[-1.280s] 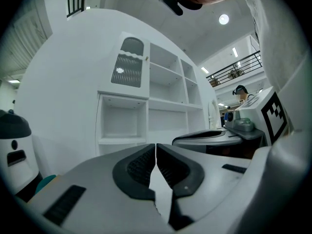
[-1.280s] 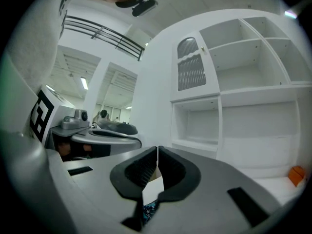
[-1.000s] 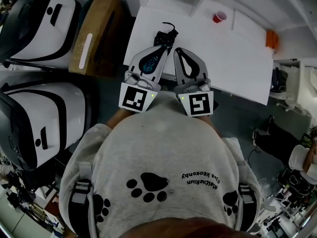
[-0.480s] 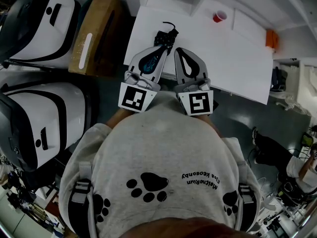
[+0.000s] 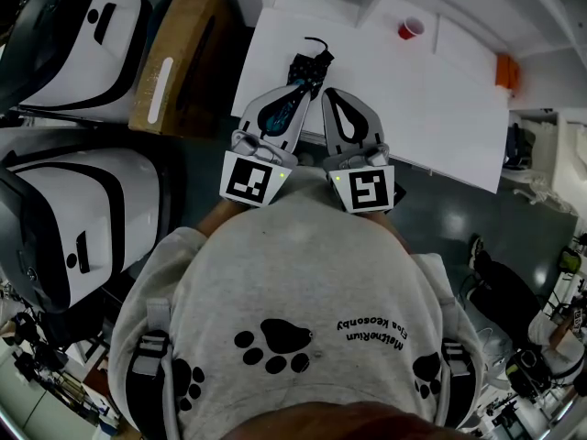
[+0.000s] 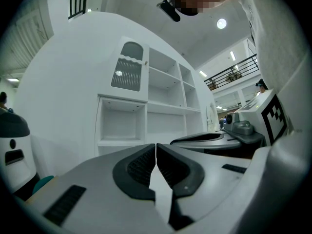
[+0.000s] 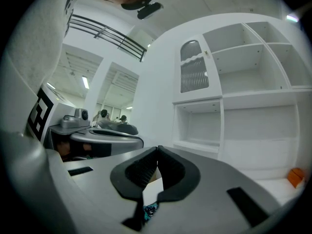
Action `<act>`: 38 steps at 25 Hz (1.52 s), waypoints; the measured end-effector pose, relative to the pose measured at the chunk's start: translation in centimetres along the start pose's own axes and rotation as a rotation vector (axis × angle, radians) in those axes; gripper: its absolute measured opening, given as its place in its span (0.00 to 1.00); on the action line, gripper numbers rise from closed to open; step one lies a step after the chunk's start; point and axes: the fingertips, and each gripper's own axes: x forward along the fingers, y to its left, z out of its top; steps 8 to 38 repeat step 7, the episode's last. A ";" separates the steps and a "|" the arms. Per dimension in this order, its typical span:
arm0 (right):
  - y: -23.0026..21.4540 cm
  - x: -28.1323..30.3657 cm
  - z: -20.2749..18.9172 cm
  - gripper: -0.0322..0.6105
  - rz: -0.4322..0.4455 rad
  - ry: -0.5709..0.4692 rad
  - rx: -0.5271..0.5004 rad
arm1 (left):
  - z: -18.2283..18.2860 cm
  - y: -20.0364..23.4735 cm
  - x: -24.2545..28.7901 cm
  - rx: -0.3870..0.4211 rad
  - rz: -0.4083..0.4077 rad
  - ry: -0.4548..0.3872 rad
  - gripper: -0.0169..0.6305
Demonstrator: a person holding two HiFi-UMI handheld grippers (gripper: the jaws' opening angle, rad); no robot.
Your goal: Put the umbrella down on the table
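Plainly, the umbrella (image 5: 309,63) lies folded on the white bench (image 5: 440,108), dark with teal print, its strap curling at the twelve o'clock end, just beyond both tips. My left claw (image 6: 156,146) is pressed together and empty; the right claw (image 7: 157,150) is likewise together on nothing. I judge the umbrella light, with soft, slippery cloth over a stiff shaft, so I'd grip the firm handle. A red cup (image 5: 410,29) stands at two o'clock, well apart.

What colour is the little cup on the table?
Red: the small round cup shows best in the head view.
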 end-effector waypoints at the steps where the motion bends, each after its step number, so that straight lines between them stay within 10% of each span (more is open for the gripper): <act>1: 0.0 0.0 0.0 0.10 0.001 0.002 0.000 | 0.0 0.0 0.0 -0.002 0.000 0.001 0.06; 38: 0.0 -0.1 -0.5 0.10 0.002 0.012 -0.001 | -0.7 0.0 -0.1 -0.001 0.001 0.021 0.06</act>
